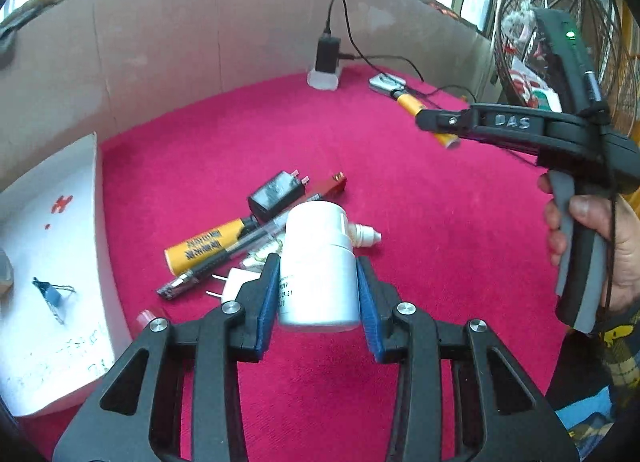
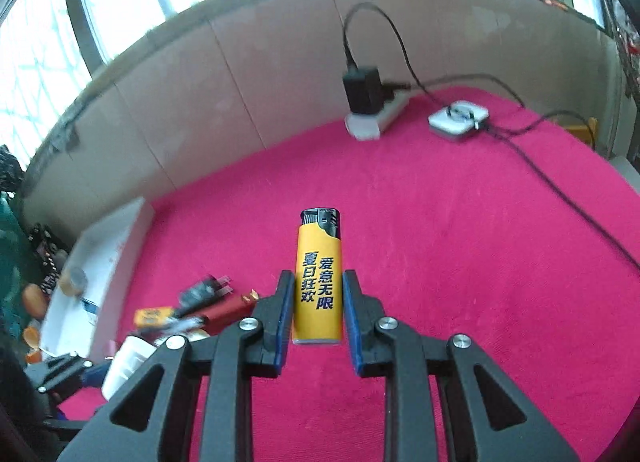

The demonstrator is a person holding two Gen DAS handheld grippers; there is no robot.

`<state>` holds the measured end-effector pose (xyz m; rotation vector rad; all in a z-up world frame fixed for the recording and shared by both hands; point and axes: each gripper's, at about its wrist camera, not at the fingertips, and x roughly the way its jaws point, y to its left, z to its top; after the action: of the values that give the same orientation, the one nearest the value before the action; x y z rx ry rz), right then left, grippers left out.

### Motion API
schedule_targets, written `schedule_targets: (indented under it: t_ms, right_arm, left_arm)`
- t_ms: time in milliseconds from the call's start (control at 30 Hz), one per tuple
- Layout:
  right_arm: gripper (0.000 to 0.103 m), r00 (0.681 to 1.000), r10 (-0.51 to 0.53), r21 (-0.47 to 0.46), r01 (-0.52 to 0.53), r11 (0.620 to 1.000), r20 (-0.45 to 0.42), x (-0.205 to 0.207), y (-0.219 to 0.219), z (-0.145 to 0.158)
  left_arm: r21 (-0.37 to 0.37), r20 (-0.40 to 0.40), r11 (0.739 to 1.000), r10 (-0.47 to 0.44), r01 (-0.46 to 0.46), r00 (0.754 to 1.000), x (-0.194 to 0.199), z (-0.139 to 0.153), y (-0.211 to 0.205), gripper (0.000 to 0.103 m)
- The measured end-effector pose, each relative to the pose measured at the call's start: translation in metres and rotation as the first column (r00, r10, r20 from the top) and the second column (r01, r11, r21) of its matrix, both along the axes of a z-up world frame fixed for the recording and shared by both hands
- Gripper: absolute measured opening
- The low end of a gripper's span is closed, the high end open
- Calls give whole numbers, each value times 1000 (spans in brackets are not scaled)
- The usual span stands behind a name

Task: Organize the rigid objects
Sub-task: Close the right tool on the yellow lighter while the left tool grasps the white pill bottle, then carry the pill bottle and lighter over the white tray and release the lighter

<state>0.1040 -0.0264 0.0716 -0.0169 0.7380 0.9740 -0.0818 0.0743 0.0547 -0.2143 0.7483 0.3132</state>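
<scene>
Plainly, the left tongs point(image 1: 318, 294) clamp a white bottle point(image 1: 318, 262) above the red-covered table point(image 1: 440, 242), its faint print unreadable; the right tongs point(image 2: 316, 306) pinch a yellow lighter point(image 2: 319, 282) bearing dark Chinese characters. A white box point(image 1: 52, 262) at the table's left edge holds a binder clip point(image 1: 50, 294). Beige panels back the table beneath windows.

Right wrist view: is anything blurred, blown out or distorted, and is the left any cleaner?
Right wrist view: windows blown out, table edge bowed, clutter pile smeared, held yellow lighter sharp. Left wrist view: same bowing and window glare, but white bottle and pile stay crisp.
</scene>
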Motion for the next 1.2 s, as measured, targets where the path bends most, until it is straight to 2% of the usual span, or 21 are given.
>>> schedule_targets:
  t_ms: [233,600,833,1200]
  right_arm:
    - [22,996,51,76,-56,996,74,-25,0,41]
    - [22,975,131,175,-163,971,179,-58,4,89]
    - [23,958,171,188,-217,958,231,-74,14,106]
    - [23,945,223,188,-271,944,240,-91,34,116]
  left_arm:
    - [-5,66,998,56,-56,996,-13,21,20,36]
    - [-8,155,984,177,-177,972,-48,47,53,36]
    - [-13,188,973,227,-229,956,-65,55,68,36]
    - [-32,221,951,307,-307,926,-95,60,88,36]
